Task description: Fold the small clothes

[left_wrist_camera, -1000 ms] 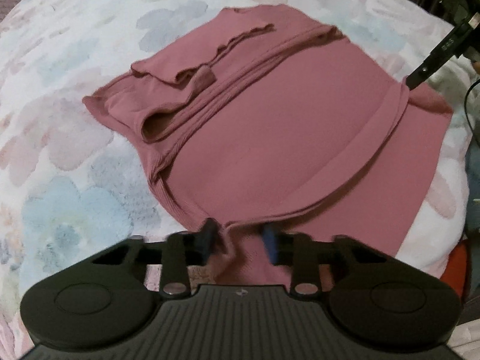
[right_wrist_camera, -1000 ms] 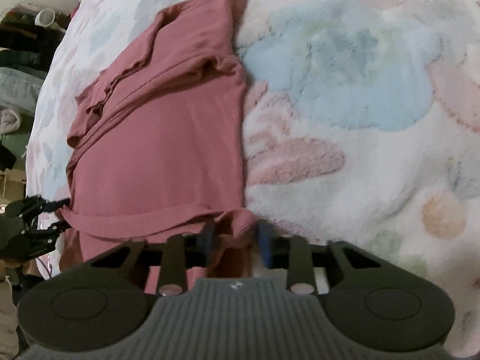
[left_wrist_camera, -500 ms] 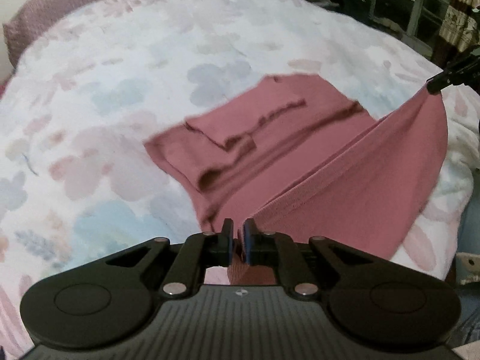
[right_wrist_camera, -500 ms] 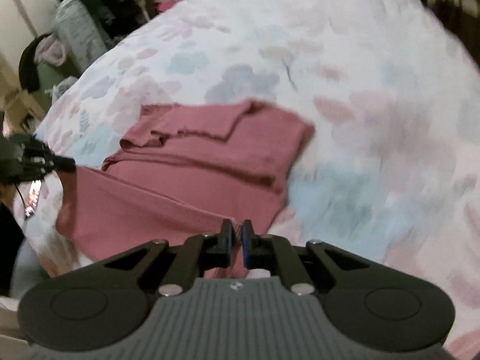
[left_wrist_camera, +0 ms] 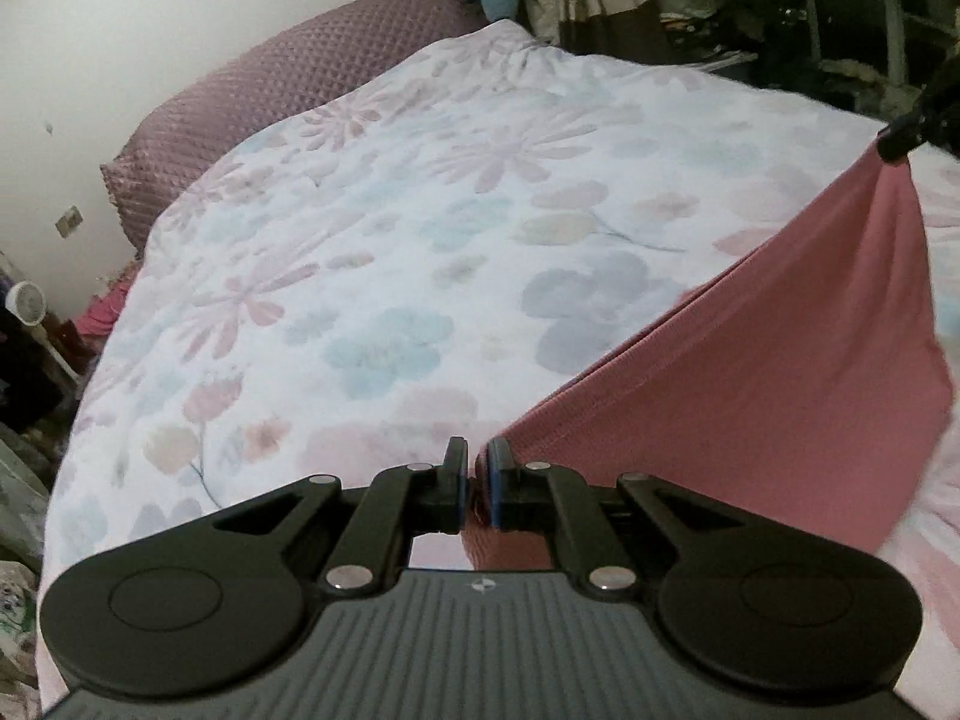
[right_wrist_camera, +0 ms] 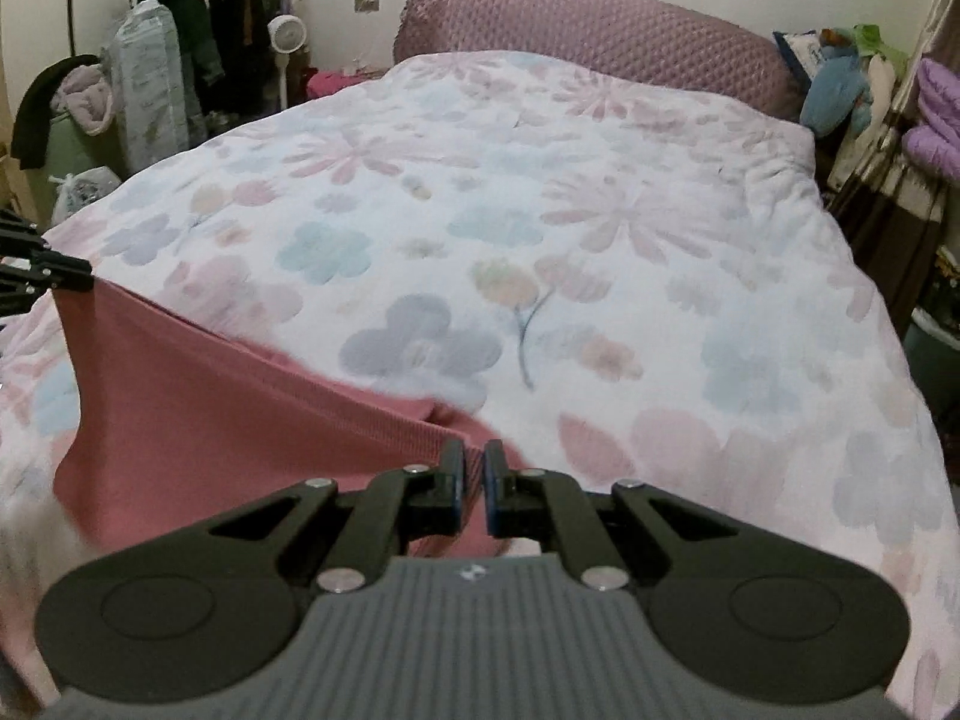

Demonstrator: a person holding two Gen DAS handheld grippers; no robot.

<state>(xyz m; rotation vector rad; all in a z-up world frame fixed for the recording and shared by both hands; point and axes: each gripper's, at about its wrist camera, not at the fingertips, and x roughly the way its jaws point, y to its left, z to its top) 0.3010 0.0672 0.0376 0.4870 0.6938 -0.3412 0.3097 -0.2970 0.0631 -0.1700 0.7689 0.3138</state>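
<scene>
A dusty-pink garment (left_wrist_camera: pixel 750 396) hangs stretched between both grippers above the flowered bed cover (left_wrist_camera: pixel 390 276). My left gripper (left_wrist_camera: pixel 477 483) is shut on one bottom corner of its hem. My right gripper (right_wrist_camera: pixel 474 483) is shut on the other corner of the pink garment (right_wrist_camera: pixel 198 414). In the left wrist view the right gripper (left_wrist_camera: pixel 900 141) shows at the far right, pinching the cloth's raised corner. In the right wrist view the left gripper (right_wrist_camera: pixel 54 276) shows at the far left edge. The garment's folded upper part is hidden below the lifted cloth.
A purple quilted pillow (right_wrist_camera: pixel 600 36) lies along the head of the bed. Hanging clothes and a small white fan (right_wrist_camera: pixel 288 36) stand at the left of the bed. Stuffed toys and bundles (right_wrist_camera: pixel 840 90) crowd the right side.
Both grippers went from open around the hem to shut on it and rose, lifting the bottom edge off the bed. Both cameras now look further up the bed.
</scene>
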